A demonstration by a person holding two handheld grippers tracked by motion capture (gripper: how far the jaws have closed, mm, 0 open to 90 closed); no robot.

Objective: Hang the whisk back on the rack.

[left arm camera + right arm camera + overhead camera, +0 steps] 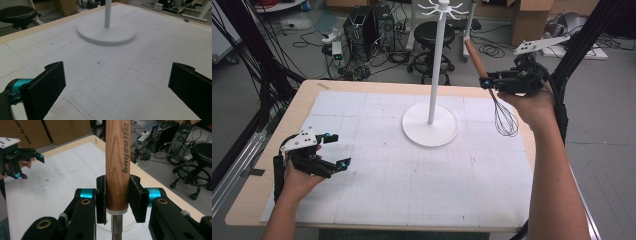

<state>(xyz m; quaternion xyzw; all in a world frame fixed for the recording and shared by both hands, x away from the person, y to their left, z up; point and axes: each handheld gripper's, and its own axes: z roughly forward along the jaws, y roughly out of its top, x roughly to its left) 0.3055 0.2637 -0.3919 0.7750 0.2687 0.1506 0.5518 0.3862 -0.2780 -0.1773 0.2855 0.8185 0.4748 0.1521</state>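
Observation:
My right gripper (485, 81) is raised over the table's right side, shut on the wooden handle (117, 165) of a whisk (505, 118), close to where the handle meets the wires. The handle (475, 56) slants up and to the left, and the wire head hangs below the jaws. A white hook stand (430, 123) with a tall pole (437, 65) rises from the mat's middle, left of the whisk. My left gripper (337, 150) rests low at the left of the mat, open, nothing between its jaws. The stand's round base (107, 31) lies ahead of it.
A white gridded mat (412, 175) covers the wooden table (257, 175). A black stool (433, 35), computer towers (362, 30) and cables stand on the floor beyond the far edge. Black frame poles run along both sides.

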